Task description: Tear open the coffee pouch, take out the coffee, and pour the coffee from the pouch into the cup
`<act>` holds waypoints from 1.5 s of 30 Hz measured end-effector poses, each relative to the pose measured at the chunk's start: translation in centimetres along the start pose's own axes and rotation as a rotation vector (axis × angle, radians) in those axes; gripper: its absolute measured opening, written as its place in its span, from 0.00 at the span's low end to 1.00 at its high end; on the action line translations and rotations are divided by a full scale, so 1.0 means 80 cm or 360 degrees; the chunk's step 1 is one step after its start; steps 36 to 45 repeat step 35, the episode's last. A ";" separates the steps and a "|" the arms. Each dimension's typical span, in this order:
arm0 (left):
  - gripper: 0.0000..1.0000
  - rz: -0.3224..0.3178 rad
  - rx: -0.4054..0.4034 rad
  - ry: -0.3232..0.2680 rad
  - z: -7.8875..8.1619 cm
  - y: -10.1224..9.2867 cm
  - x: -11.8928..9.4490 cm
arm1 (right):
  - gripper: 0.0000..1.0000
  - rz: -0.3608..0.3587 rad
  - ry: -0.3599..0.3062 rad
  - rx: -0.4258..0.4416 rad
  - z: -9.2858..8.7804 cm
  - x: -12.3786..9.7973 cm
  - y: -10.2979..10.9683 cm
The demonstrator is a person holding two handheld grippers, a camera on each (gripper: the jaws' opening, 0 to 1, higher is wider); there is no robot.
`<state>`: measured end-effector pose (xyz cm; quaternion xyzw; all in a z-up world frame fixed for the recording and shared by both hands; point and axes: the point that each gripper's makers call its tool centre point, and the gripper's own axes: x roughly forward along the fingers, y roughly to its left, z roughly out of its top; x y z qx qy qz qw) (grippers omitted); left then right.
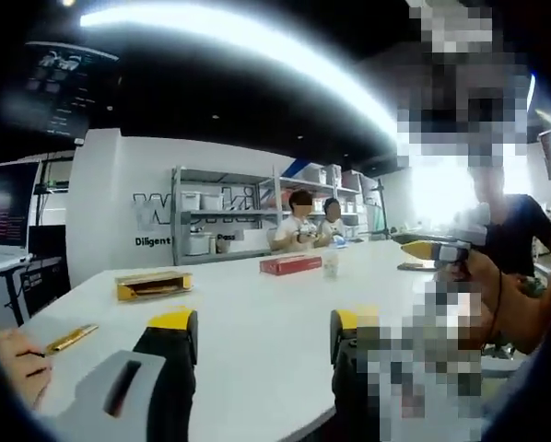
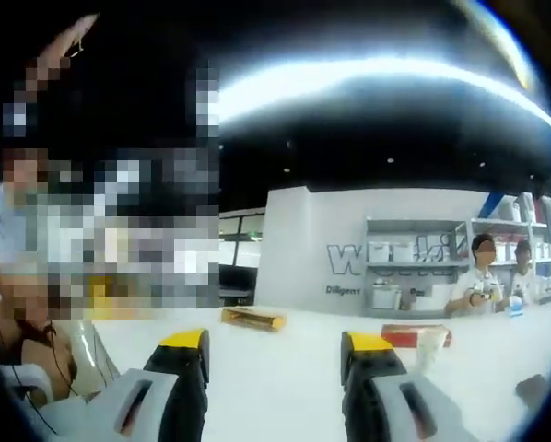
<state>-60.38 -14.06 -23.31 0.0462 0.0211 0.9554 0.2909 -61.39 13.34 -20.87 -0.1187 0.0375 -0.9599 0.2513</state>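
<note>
Left gripper view: my left gripper (image 1: 262,333) hovers over the near edge of the white table (image 1: 257,313), jaws spread wide with only bare tabletop between them, holding nothing. A thin gold coffee pouch (image 1: 70,339) lies flat at the near left, just beside a person's hand (image 1: 17,364); its long axis runs from near left to far right. It sits left of my left jaw, apart from it. Farther out on the left lies a yellow box (image 1: 153,284); past the middle a red box (image 1: 290,264) with a pale cup (image 1: 331,263) just right of it. My right gripper (image 1: 435,249) comes in from the right, raised over the table; I cannot tell its jaw state from here.

Right gripper view: my right gripper (image 2: 275,361) is wide open and empty, aimed across the table. This angle gives the yellow box (image 2: 253,318) far left, the red box (image 2: 414,335) and the cup (image 2: 429,348) far right, the cup touching or overlapping the red box.

Judgement: the left gripper is nearer the pouch, so the pick calls for a swing left, closing across the pouch's short side
</note>
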 end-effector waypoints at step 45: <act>0.61 -0.0058 -0.0082 0.0006 -0.029 -0.041 -0.021 | 0.57 0.0012 0.0000 -0.0018 -0.008 -0.024 0.020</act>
